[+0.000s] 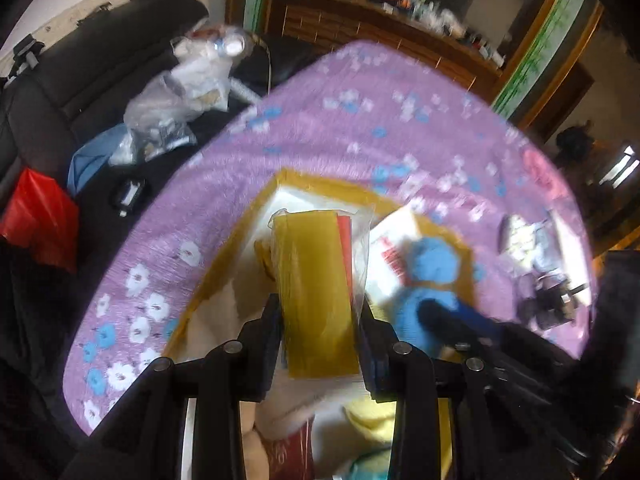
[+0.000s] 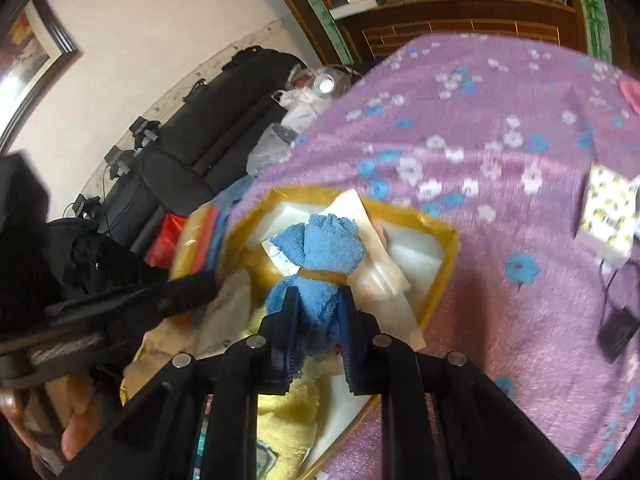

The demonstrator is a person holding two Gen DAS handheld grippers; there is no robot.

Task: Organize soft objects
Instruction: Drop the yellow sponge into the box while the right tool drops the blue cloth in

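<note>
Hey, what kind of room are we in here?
Probably a lived-in bedroom or sitting room at home: a purple floral blanket spread over a wide surface, a dark sofa piled with bags beside it, and a cluttered wooden shelf unit behind.

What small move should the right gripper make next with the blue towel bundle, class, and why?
Probably lower it a little into the gold-rimmed box and let go. The right gripper is shut on the blue towel bundle, which hangs above the box where a yellow towel already lies.
</note>
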